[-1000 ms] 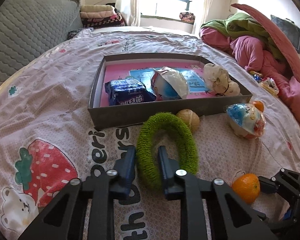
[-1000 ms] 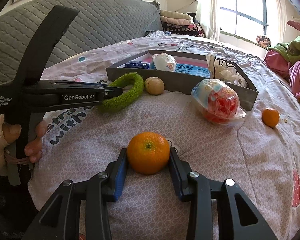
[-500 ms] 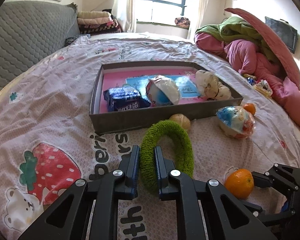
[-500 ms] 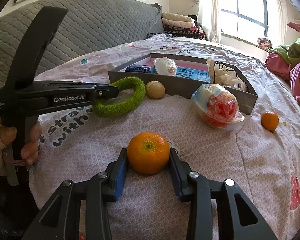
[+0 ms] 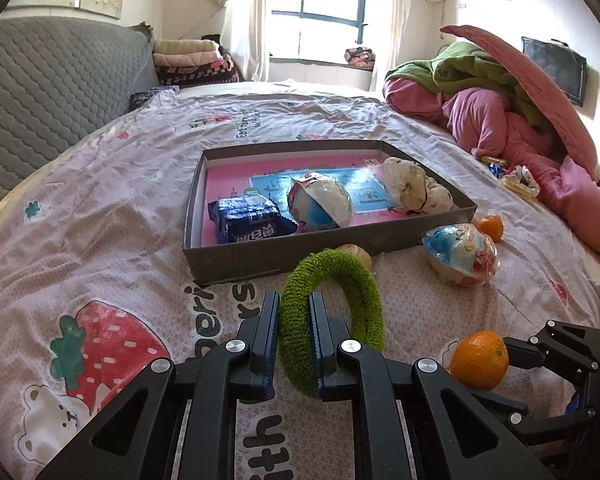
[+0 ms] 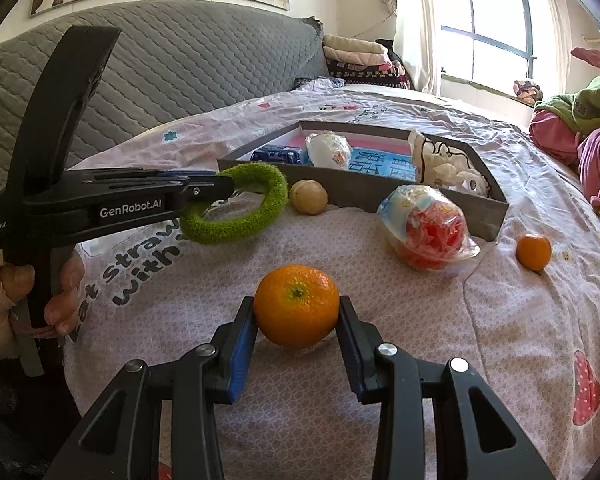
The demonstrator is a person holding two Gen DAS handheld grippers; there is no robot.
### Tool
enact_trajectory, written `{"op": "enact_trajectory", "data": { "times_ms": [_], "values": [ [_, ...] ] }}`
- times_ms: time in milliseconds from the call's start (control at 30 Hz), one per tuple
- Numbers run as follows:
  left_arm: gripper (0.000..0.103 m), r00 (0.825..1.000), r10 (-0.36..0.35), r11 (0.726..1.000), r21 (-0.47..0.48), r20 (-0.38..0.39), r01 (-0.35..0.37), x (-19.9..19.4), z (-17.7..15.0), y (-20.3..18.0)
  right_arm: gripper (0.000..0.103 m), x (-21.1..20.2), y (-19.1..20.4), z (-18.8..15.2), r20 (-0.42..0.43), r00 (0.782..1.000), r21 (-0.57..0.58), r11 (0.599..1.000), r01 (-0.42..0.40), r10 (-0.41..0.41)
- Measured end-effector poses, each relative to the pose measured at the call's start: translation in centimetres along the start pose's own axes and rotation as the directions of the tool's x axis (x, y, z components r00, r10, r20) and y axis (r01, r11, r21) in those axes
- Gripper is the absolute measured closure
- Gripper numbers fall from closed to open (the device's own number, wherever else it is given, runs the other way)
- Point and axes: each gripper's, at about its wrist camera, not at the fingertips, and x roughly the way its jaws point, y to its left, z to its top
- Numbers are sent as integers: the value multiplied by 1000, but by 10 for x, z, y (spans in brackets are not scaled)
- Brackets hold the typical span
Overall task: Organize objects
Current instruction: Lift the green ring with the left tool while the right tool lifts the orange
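Left wrist view: we clench our left tongs [image 5: 294, 334] on the near rim of a fuzzy green ring [image 5: 332, 316], pinching its soft pile flat so it lifts off the bed sheet [image 5: 100, 208] just short of the grey box [image 5: 328, 240]. Right wrist view: our right tongs [image 6: 297, 320] grasp a large orange [image 6: 297, 306] at its widest part, both pads pressed to the peel, low over the sheet. We judge both items bound for the box, where a blue snack pack [image 5: 246, 220] and wrapped bundles already lie. A small orange [image 6: 534, 252], a bagged bowl [image 6: 424, 228] and a pale round fruit [image 6: 309, 197] wait outside it.
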Motion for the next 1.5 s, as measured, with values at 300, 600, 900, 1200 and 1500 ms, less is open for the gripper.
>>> {"op": "enact_trajectory", "data": {
  "times_ms": [300, 600, 900, 1200, 1500],
  "values": [
    [89, 1000, -5, 1000, -6, 27, 5, -6, 2, 1, 63, -8, -7, 4, 36, 999, 23, 1000, 6, -7],
    [89, 999, -2, 1000, -12, 47, 3, -10, 4, 1, 63, -19, -14, 12, 88, 995, 26, 999, 34, -36],
    [89, 998, 6, 1000, -9, 57, -5, -12, 5, 2, 63, -23, -15, 15, 106, 993, 16, 999, 45, -47],
    [89, 998, 10, 1000, -13, 63, -9, -12, 6, 3, 63, -22, -21, 18, 107, 993, 27, 998, 49, -51],
    [89, 998, 11, 1000, -19, 64, -10, -11, 8, 5, 63, -25, -31, 23, 118, 991, 47, 997, 59, -65]
  ]
}}
